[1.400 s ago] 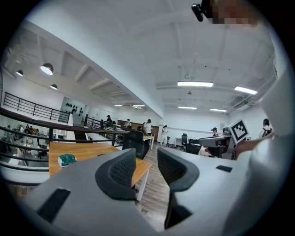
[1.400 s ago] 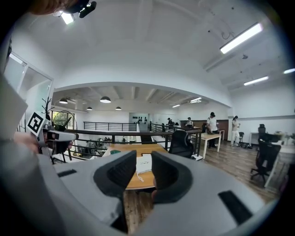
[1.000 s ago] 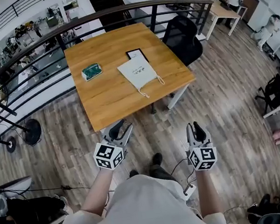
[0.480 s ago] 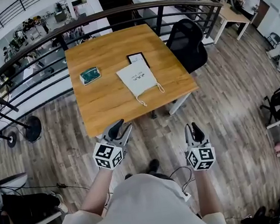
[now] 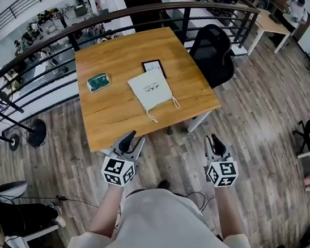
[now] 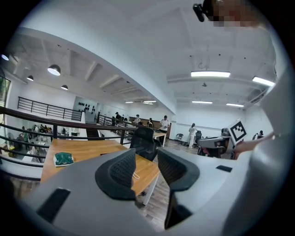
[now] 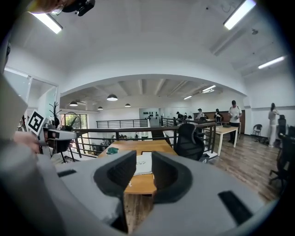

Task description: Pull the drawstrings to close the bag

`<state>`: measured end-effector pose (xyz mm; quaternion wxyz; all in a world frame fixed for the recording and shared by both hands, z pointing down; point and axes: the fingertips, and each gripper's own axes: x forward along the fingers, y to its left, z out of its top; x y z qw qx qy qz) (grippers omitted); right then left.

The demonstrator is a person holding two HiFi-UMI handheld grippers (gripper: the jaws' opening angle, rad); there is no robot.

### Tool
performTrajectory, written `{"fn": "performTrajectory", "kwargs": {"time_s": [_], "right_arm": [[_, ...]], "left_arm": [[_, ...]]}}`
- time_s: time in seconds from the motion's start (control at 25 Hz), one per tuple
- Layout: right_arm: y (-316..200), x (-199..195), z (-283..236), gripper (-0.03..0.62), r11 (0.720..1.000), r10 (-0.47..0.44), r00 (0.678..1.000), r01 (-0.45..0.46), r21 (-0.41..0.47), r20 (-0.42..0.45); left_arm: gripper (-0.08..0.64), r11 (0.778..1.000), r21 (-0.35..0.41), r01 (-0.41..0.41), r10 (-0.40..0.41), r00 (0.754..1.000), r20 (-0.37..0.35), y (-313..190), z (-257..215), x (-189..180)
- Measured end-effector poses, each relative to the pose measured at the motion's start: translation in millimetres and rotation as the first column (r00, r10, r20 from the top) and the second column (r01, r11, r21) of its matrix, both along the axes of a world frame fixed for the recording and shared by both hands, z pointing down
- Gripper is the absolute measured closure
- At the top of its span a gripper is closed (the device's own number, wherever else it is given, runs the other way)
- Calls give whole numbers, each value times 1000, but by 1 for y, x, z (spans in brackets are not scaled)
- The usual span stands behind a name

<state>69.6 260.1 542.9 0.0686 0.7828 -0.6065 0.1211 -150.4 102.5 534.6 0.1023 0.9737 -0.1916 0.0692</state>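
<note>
Left gripper (image 5: 129,142) and right gripper (image 5: 215,142) both parted, empty, short of the table (image 5: 115,123); best to pinch the drawstrings (image 5: 151,116) trailing from the near edge of the bag (image 5: 151,89) lying mid-table, probably light, limp, slide-prone cloth.

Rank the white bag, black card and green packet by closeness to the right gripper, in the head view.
1. White bag, middle of the table, nearest the right gripper.
2. Black card, just beyond the bag.
3. Green packet, far left.

A flat white drawstring bag (image 5: 150,89) lies on the wooden table, its looped drawstrings (image 5: 163,108) trailing loose.
</note>
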Motion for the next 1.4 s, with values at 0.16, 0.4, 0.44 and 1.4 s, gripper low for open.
{"fn": "performTrajectory", "kwargs": {"time_s": [0.16, 0.4, 0.44, 1.4], "right_arm": [[-4, 15, 7, 503, 1000, -28, 1000, 28, -3, 10], [-12, 34, 11, 504, 999, -48, 999, 48, 5, 18], [-14, 36, 11, 503, 999, -50, 999, 50, 6, 21], [-162, 87, 28, 503, 993, -74, 997, 75, -91, 12]], "left_arm": [[416, 1000, -2, 27, -27, 1000, 9, 2, 3, 12], [416, 999, -6, 50, -50, 998, 30, 2, 8, 26], [416, 999, -7, 53, -53, 998, 32, 0, 8, 28], [416, 994, -96, 54, -53, 999, 11, -154, 33, 91]]}}
